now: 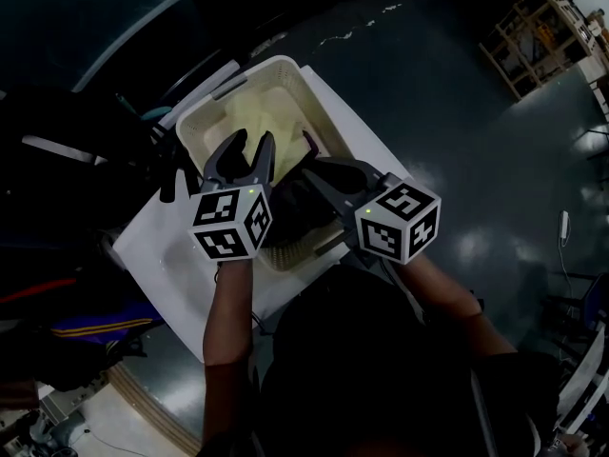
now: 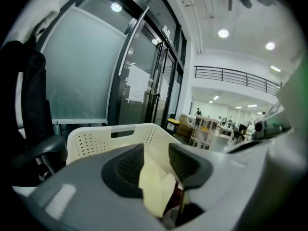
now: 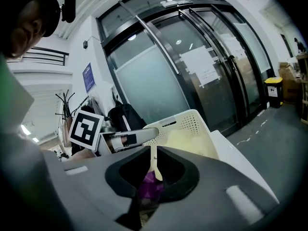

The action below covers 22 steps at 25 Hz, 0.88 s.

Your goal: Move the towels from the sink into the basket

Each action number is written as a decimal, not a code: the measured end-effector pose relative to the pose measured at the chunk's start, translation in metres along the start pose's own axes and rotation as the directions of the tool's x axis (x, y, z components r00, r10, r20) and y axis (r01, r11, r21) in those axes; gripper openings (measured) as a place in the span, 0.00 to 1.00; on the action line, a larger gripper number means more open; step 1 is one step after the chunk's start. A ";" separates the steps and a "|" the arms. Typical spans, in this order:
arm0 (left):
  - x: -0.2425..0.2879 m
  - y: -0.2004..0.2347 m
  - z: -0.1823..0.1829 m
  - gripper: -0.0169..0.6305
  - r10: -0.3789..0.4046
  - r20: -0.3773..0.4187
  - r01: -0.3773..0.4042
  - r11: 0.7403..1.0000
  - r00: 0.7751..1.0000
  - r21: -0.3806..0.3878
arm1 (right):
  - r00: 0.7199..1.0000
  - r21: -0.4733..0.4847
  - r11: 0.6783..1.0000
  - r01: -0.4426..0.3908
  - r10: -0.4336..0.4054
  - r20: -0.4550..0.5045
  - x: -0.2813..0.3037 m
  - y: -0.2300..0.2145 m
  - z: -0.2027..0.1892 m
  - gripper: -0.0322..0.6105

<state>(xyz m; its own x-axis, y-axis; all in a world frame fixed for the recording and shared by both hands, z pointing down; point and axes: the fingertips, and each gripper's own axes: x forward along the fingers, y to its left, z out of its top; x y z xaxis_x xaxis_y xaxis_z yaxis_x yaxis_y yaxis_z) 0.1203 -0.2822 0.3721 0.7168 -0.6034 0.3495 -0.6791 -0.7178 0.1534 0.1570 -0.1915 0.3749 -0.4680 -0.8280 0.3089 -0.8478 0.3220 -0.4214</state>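
Note:
A cream perforated basket (image 1: 214, 112) stands on the white sink unit (image 1: 162, 246). Pale yellow towel (image 1: 262, 112) lies in its far half and dark cloth (image 1: 295, 208) in its near half. My left gripper (image 1: 252, 141) hovers over the basket with its jaws apart. A pale yellow towel (image 2: 156, 189) hangs loosely between them, above the basket (image 2: 96, 138). My right gripper (image 1: 319, 169) is beside it over the dark cloth. In the right gripper view its jaws (image 3: 155, 150) are shut on a purple towel (image 3: 149, 186), with a thin yellow strip (image 3: 155, 165) caught there too.
The sink unit sits on a dark glossy floor (image 1: 457, 112). Dark bags and a chair (image 1: 57, 284) crowd its left side. Glass doors (image 2: 144, 81) rise behind the basket. A wooden shelf rack (image 1: 542, 36) stands far off to the right.

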 end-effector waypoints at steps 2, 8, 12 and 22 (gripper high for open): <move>-0.005 0.001 0.003 0.23 0.003 0.018 -0.003 1.000 1.000 -0.006 | 1.000 -0.001 1.000 -0.003 0.003 0.001 0.001 0.001 0.000 0.11; -0.025 0.001 0.013 0.06 0.002 0.074 0.001 1.000 0.997 -0.028 | 1.000 -0.013 1.000 -0.020 0.020 0.001 0.003 0.010 0.001 0.11; -0.038 0.001 0.016 0.04 0.007 0.094 -0.004 0.999 0.996 -0.033 | 1.000 -0.022 0.999 -0.030 0.030 0.004 0.000 0.018 -0.001 0.11; -0.086 0.009 0.009 0.04 0.065 0.121 -0.061 0.998 0.991 -0.035 | 0.997 -0.037 0.996 -0.079 0.079 0.017 -0.004 0.051 -0.006 0.11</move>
<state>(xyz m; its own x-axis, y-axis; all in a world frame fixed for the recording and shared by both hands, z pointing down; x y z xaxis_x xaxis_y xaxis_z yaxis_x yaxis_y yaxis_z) 0.0538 -0.2393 0.3353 0.6852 -0.6861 0.2443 -0.7266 -0.6672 0.1639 0.1139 -0.1694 0.3571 -0.5297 -0.8073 0.2601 -0.8168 0.4028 -0.4130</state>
